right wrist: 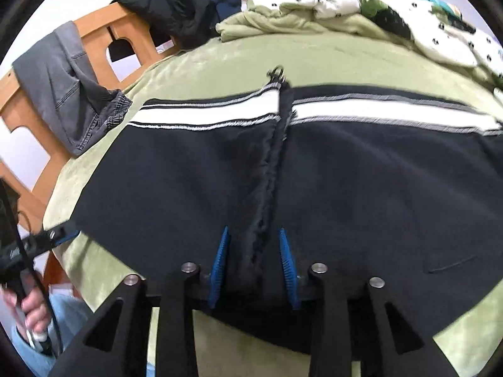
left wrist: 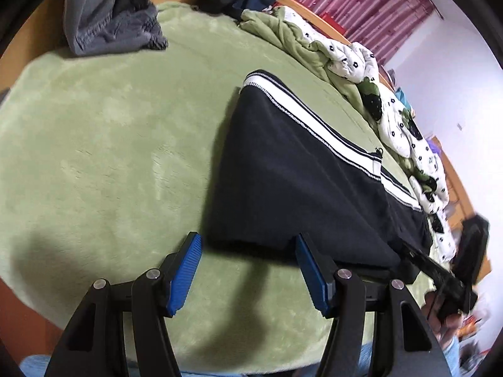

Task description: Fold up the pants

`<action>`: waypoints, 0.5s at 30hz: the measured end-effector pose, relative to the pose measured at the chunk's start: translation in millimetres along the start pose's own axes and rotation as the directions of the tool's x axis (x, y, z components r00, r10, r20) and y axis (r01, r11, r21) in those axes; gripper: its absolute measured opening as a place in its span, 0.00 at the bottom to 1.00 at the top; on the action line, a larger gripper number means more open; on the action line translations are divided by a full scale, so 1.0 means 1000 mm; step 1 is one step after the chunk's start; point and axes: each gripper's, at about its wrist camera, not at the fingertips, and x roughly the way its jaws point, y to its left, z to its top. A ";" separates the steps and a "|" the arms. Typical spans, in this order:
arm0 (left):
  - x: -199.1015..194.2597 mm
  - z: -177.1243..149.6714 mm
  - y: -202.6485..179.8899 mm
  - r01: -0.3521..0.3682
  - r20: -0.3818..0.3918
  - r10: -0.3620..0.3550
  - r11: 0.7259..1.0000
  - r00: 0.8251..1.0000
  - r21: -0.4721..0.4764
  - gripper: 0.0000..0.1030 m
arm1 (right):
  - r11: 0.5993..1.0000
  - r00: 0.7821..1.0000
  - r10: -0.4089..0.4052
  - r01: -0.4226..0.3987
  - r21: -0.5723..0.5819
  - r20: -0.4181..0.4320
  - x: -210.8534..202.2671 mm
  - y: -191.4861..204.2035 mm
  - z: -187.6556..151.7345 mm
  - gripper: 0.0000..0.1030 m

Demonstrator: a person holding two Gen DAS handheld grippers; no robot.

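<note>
Bright even light, soft shadows, fisheye-warped edges, slight motion blur

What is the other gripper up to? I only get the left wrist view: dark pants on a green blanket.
Observer: The right gripper straddles a fuzzy ridge running across the pants; its blue pads do not seem to pinch it.
Operator: Who holds the gripper I look along?
Observer: A hand grips the handle of the left gripper, low left in the right wrist view.
Operator: And that grey garment?
Observer: The grey garment hangs over a wooden bed frame with cut-out openings.
</note>
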 end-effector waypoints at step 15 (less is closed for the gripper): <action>0.013 0.014 -0.042 -0.164 0.082 0.162 0.986 0.983 0.026 0.18 | 0.991 0.991 -0.121 0.117 0.062 0.059 -0.041 -0.068 -0.031 0.43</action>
